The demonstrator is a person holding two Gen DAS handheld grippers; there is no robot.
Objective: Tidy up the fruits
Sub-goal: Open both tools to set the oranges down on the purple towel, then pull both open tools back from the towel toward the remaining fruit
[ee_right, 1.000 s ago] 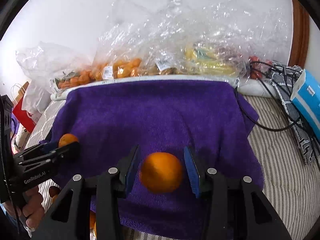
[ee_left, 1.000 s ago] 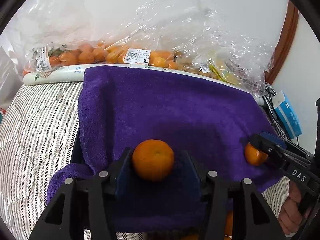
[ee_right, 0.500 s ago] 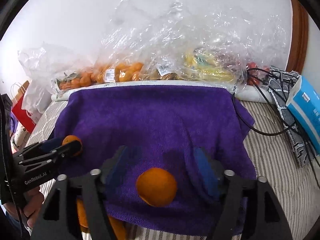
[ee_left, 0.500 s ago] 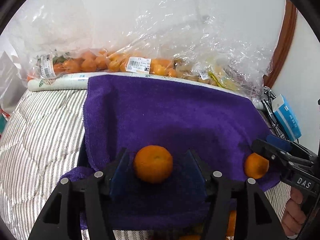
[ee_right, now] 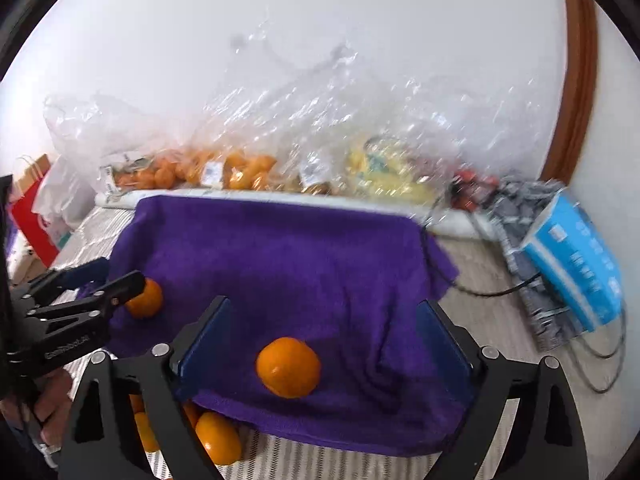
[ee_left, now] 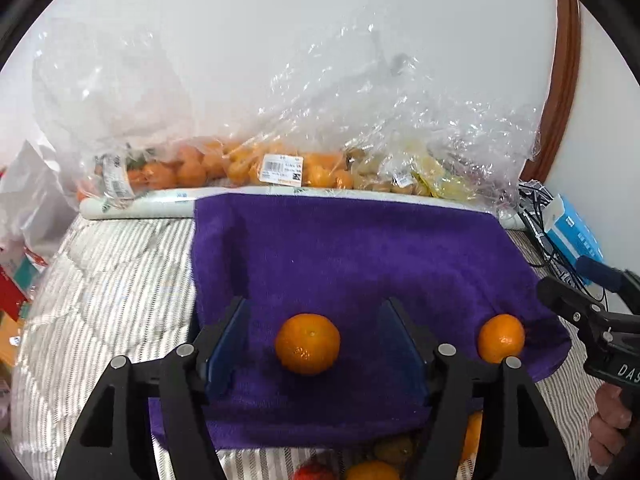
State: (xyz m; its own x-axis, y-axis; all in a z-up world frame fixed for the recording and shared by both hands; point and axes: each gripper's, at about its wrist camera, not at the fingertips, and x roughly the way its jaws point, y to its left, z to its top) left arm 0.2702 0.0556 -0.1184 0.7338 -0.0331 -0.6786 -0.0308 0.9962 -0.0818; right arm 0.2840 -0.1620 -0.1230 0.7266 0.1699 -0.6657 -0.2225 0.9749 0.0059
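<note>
Two oranges lie on a purple towel (ee_left: 360, 248) spread over a striped bed. One orange (ee_left: 307, 343) sits between the fingers of my left gripper (ee_left: 315, 308), whose jaws are opening with gaps on both sides of the fruit. The other orange (ee_right: 289, 367) rests near the towel's front edge between the fingers of my right gripper (ee_right: 324, 304), also opening and clear of it. Each view shows the other gripper beside its orange: the right gripper (ee_left: 564, 276) by the second orange (ee_left: 501, 338), and the left gripper (ee_right: 120, 272) by the first orange (ee_right: 146, 298).
Clear plastic bags of oranges (ee_left: 280, 168) and yellow fruit (ee_right: 384, 176) line the wall behind the towel. Several loose oranges (ee_right: 218, 436) lie below the towel's front edge. A blue box (ee_right: 576, 264) and cables (ee_right: 520, 288) sit at the right, a red paper bag (ee_right: 32, 216) at the left.
Both grippers opened and let go of their oranges, which now rest on the towel. Both grippers rose and drew back a little.
</note>
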